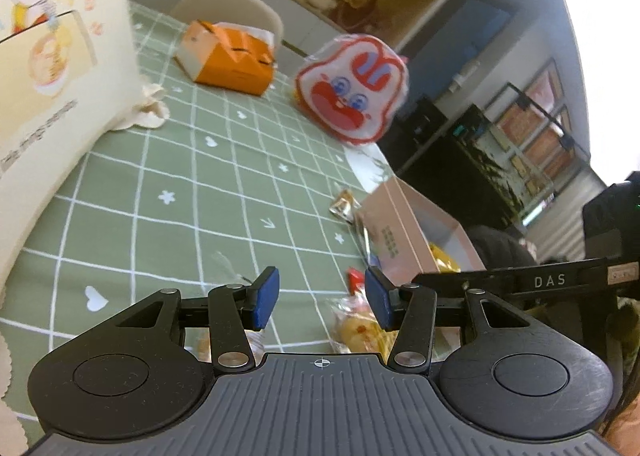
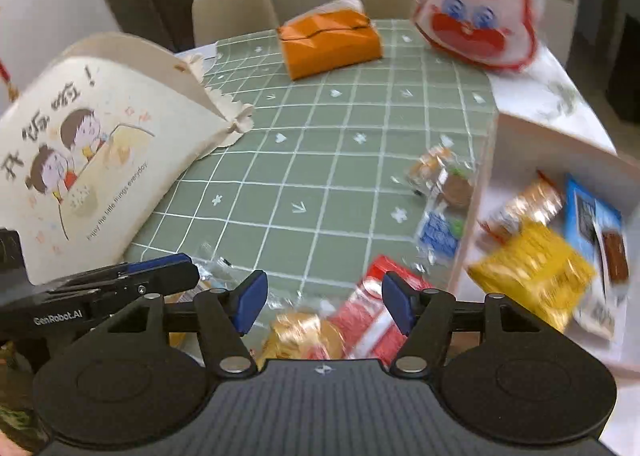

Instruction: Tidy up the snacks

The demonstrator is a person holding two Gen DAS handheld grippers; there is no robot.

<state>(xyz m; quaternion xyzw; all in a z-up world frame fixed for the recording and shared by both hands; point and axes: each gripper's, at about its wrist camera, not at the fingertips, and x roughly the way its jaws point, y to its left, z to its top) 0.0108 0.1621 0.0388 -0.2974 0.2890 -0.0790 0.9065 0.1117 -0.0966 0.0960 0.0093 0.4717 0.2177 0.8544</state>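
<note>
Right claw (image 2: 324, 306): jaws wide apart, nothing between the blue pads (image 2: 252, 304), touching nothing. It hangs over loose snacks at the near counter edge: a gold pack (image 2: 300, 336) and a red pack (image 2: 370, 316) show in the gap below the pads. Blur hides the print on both.

Left claw (image 1: 322, 298): also wide open and empty, pads clear of everything. A yellow pack (image 1: 356, 330) lies under its right pad; a small red wrapper (image 1: 354, 280) sits just beyond.

Counter (image 2: 320, 160): green grid cloth. Along its right edge stands a pink box (image 2: 560, 136), open, holding a yellow bag (image 2: 532, 268), a blue pack (image 2: 588, 216) and a striped pack (image 2: 528, 204). Just beside the box wall, on the cloth, lie a blue-white pack (image 2: 438, 234) and a clear-wrapped snack (image 2: 436, 170).

Left edge: cream cartoon bag (image 2: 100, 152), tilted. Far edge: orange tissue box (image 2: 330, 38); far right corner: rabbit-face bag (image 2: 478, 4), upright. Two chairs (image 2: 234, 4) stand behind the far edge.

The left gripper's body shows at lower left in the right wrist view, well apart from the right claw.
</note>
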